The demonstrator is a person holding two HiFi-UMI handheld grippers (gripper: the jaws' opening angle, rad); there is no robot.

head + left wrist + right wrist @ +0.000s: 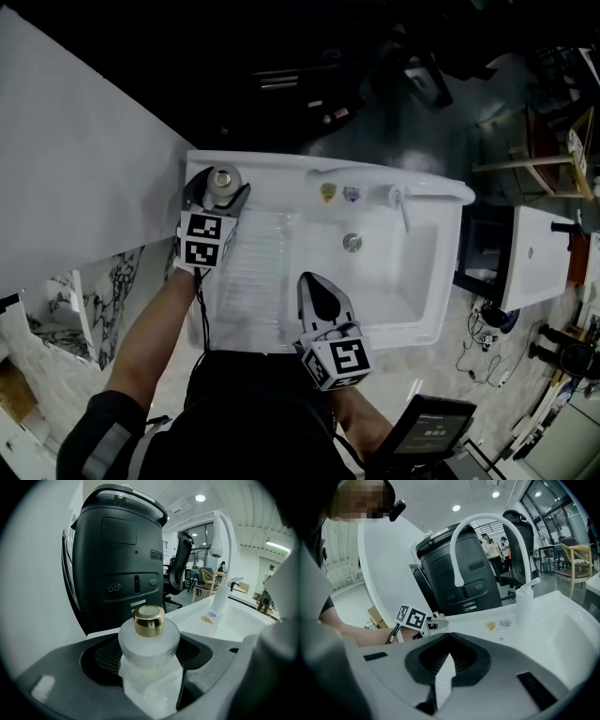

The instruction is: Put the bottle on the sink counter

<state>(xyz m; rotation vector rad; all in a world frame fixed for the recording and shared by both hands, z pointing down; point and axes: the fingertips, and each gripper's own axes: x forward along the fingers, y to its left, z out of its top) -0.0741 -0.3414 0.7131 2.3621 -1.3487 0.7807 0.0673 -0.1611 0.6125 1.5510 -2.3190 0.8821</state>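
A frosted glass bottle (223, 180) with a gold cap (149, 619) stands upright at the far left corner of the white sink counter (272, 178). My left gripper (222, 186) is shut on the bottle, one jaw on each side of its body (149, 651). I cannot tell whether its base touches the counter. My right gripper (313, 281) is shut and holds nothing. It hovers over the near edge of the ribbed drainboard (253, 267), with its jaws (444, 670) pointing toward the basin.
The basin (412, 281) with its drain (352, 242) lies to the right. A white arched faucet (487, 522) rises at the back rim, with two small stickers (338, 193) beside it. A large black unit (117, 559) stands behind the sink and a white panel (75, 159) to the left.
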